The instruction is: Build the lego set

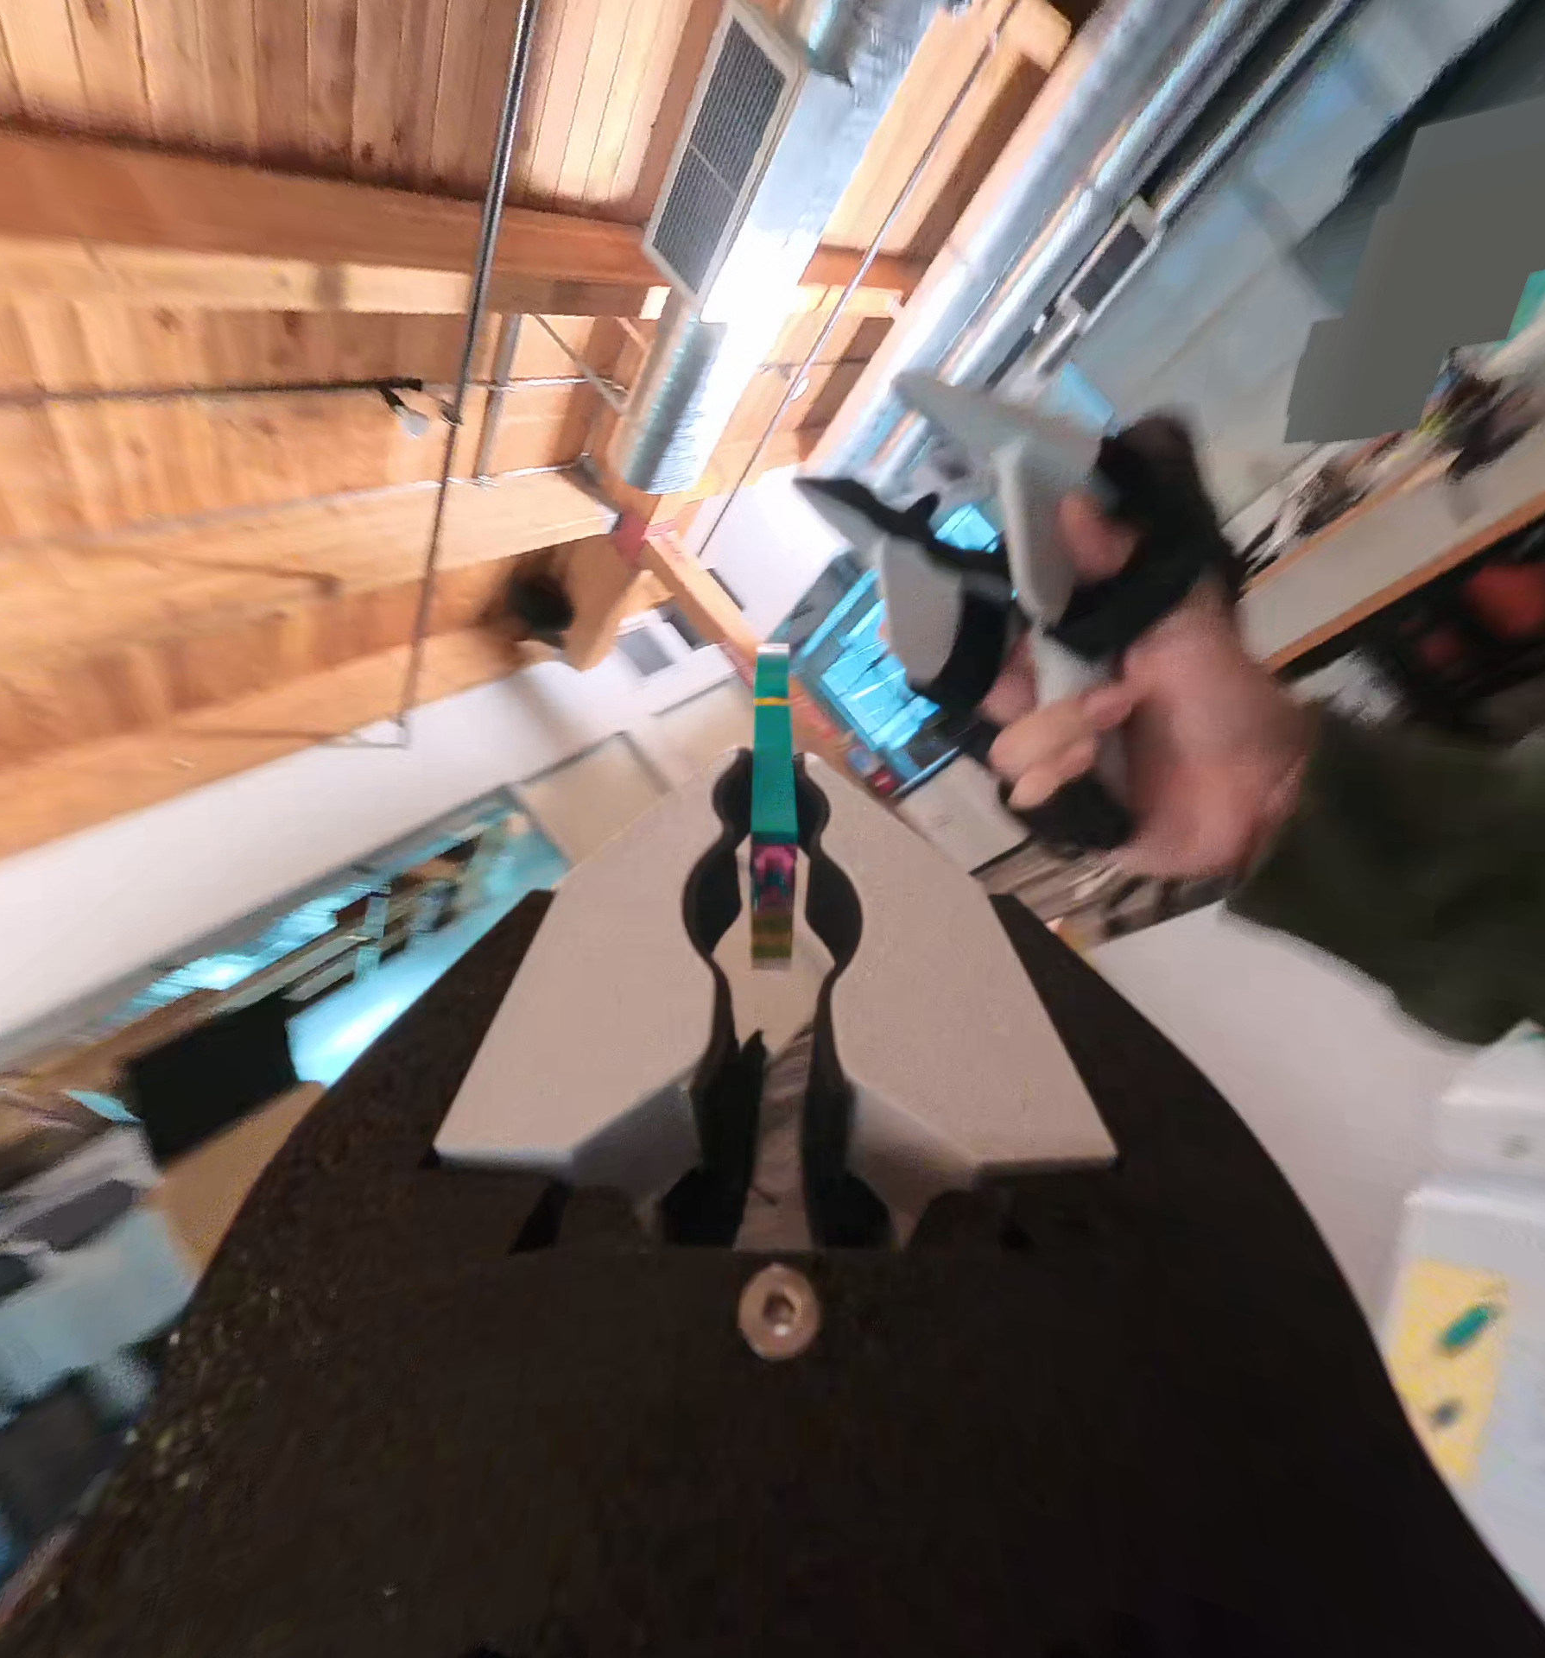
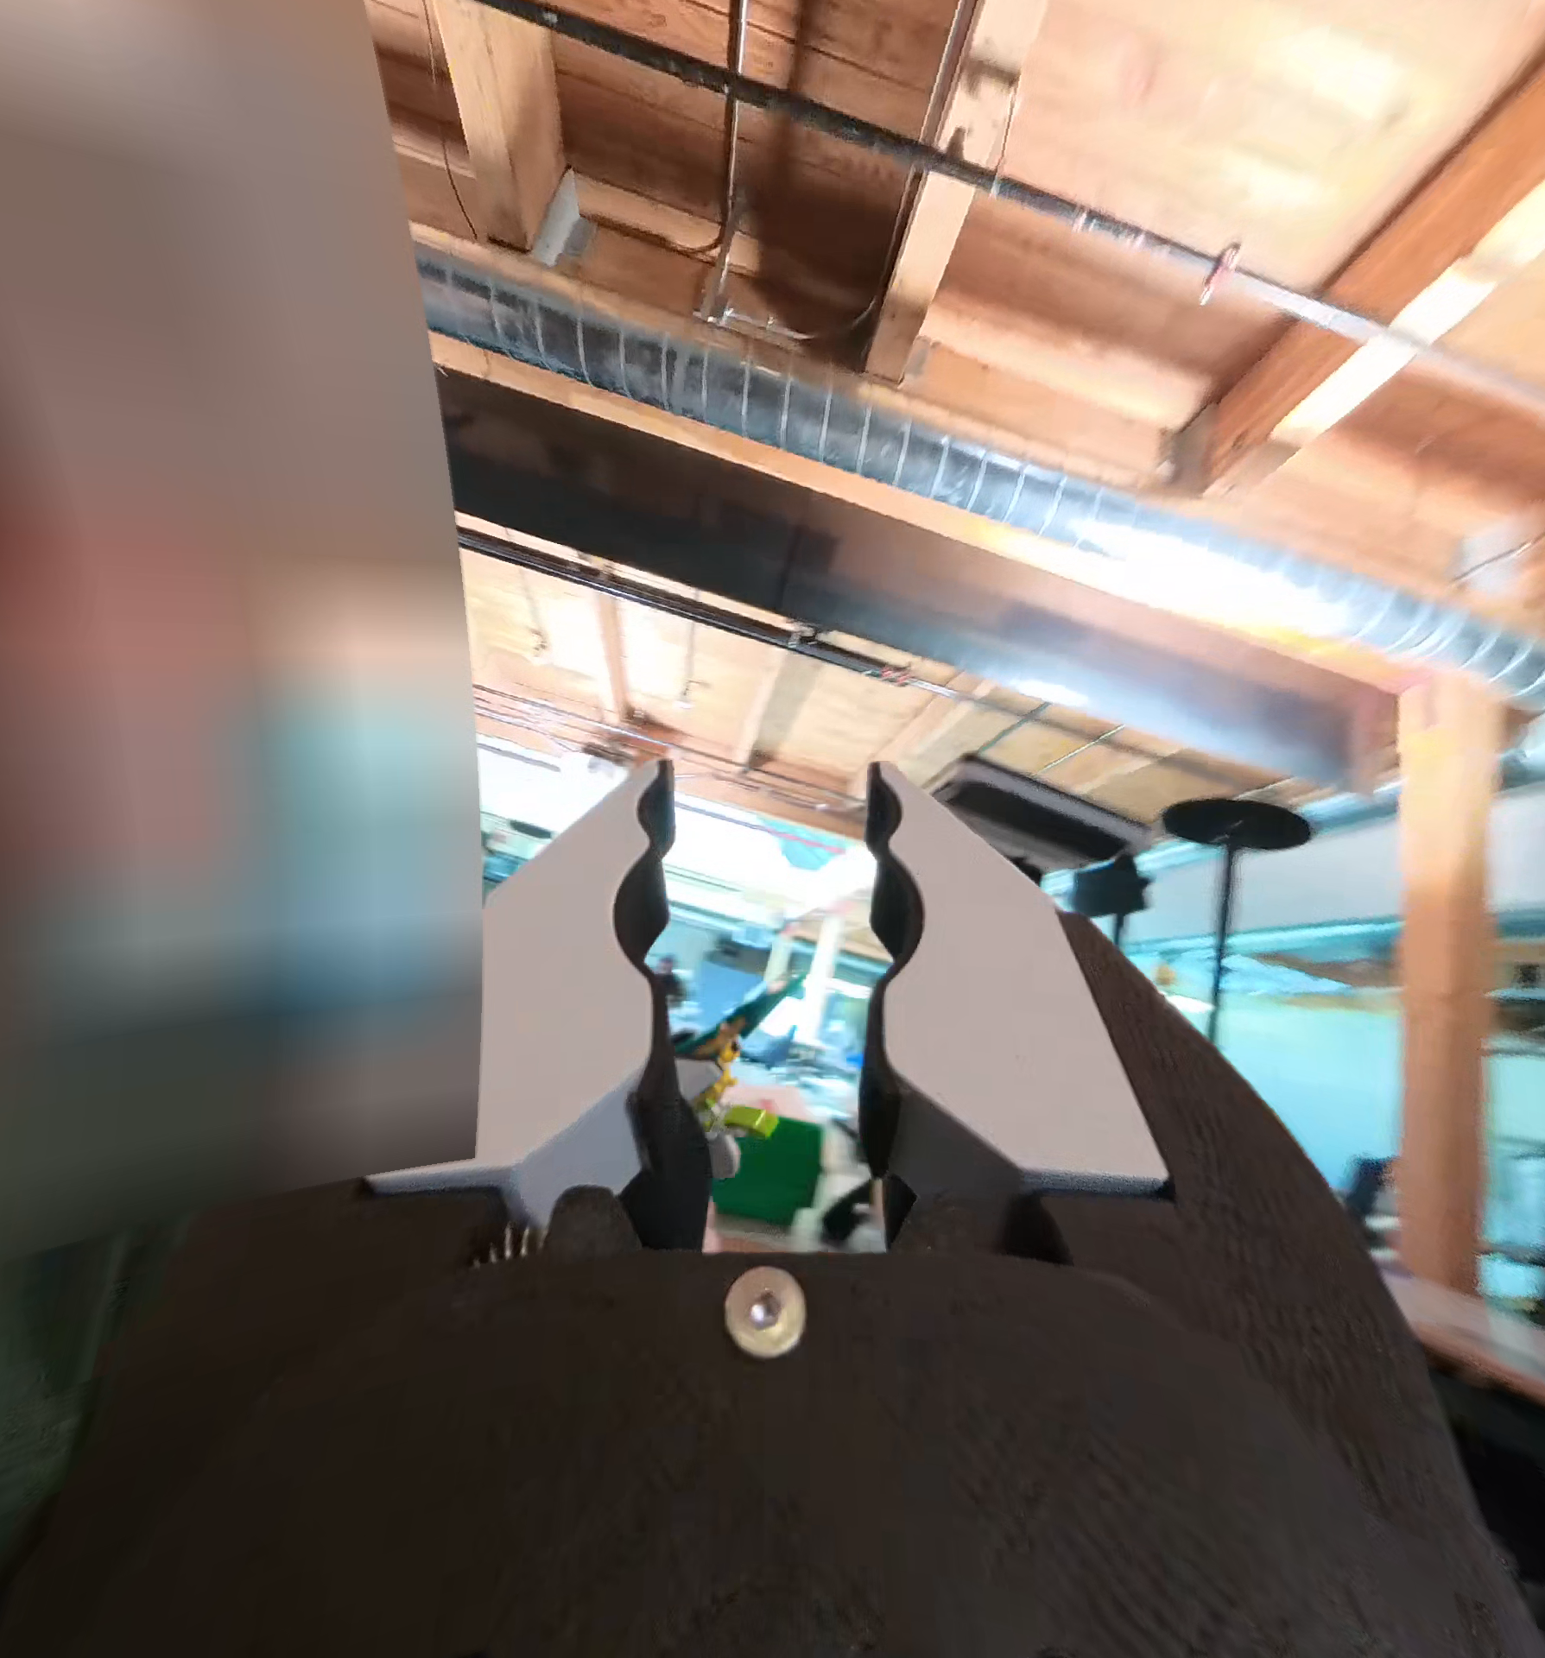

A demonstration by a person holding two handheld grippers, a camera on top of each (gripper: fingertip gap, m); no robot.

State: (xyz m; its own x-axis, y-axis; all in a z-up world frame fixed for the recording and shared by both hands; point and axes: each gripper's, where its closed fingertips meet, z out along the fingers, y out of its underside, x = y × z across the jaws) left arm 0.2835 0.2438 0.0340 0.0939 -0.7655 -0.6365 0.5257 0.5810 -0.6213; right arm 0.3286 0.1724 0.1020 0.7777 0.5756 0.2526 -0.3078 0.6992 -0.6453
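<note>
Left gripper [image 1: 773, 781]: your nearest thing in the left wrist view; its jaws are pinched on a thin teal lego piece [image 1: 770, 772] seen edge-on, with a pink and yellow-green part lower down between the fingers.
Where it points: up toward the wooden ceiling [image 1: 212, 269], well clear of any work surface.
Right gripper [image 2: 767, 789]: jaws spread apart with nothing between the tips; in the left wrist view you hold it off to the right in your hand [image 1: 1181, 763].
Small build [image 2: 724, 1077]: a blurred cluster of teal, yellow and lime parts shows low in the gap of the right gripper's fingers; you cannot tell whether it touches the left finger or lies behind it.
Progress: some pieces look already joined, so you are judged partway through; how much remains cannot be read.
Table [image 1: 1522, 1301]: only a white corner shows, with a yellow sheet [image 1: 1441, 1364] carrying a few loose bits.
Hard to see: motion blur softens both views, and masked patches cover parts of each.
</note>
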